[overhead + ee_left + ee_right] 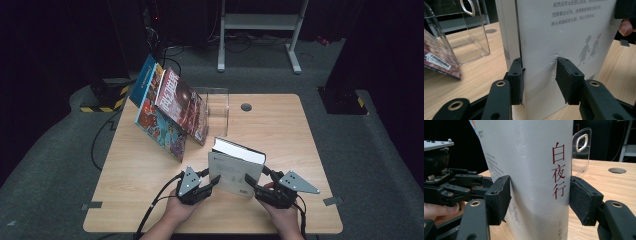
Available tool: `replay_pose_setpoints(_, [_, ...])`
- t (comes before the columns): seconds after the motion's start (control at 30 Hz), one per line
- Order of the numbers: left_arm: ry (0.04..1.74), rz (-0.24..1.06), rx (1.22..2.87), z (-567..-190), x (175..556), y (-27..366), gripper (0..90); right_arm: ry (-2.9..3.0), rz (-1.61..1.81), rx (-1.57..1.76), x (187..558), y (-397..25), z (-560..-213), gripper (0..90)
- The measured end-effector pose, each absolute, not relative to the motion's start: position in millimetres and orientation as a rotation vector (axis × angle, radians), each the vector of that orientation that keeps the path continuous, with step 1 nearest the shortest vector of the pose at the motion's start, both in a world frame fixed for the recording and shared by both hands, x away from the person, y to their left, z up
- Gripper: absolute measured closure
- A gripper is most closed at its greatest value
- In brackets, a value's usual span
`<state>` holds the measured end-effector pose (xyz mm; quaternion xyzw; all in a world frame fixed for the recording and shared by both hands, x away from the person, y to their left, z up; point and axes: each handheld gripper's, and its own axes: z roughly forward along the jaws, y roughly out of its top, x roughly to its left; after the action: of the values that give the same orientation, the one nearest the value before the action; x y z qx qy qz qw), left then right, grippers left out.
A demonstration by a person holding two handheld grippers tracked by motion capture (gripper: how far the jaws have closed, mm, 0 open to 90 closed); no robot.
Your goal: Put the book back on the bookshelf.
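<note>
You have a thick white book [236,167] standing up on the wooden table [300,135], low in the middle of the high view, a little right of center. Its dark top edge faces the far side of the table and its pale cover faces you. In the right gripper view you can see red letters running down its spine [559,170]. Your left gripper [212,182] is at the book's lower left side. In the left gripper view its two black jaws are closed on the cover near the open edge, one pad on the pages side and one pad [567,80] pressing a dent into the cover. Your right gripper [252,182] is at the book's lower right side. In the right gripper view its jaws are spread as wide as the book is thick, with one pad on each side of the spine, squeezing it. So both claws hold the same book, and your hands sit just under it at the bottom of the high view. Up and to the left of the book, bright picture books [170,107] lean together in a row. Just right of them stands a clear plastic stand [220,107]. A small round hole [246,107] sits in the table near the far edge.
</note>
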<state>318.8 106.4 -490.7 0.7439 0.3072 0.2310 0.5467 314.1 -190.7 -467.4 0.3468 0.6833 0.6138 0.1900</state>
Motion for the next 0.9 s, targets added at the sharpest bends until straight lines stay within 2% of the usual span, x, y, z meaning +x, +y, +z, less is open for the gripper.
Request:
replay_pose_setpoints(0.37, [0.732, 0.538, 1.746, -492.2, 314.4, 107.7, 57.7, 1.932, 1.706, 0.975, 308.6, -190.0, -466.0, 34.6])
replay_pose_setpoints(0.9, [0.766, 0.514, 1.742, -492.0, 318.3, 111.0, 43.9, 1.981, 1.664, 0.988, 311.9, -188.8, -465.5, 28.5])
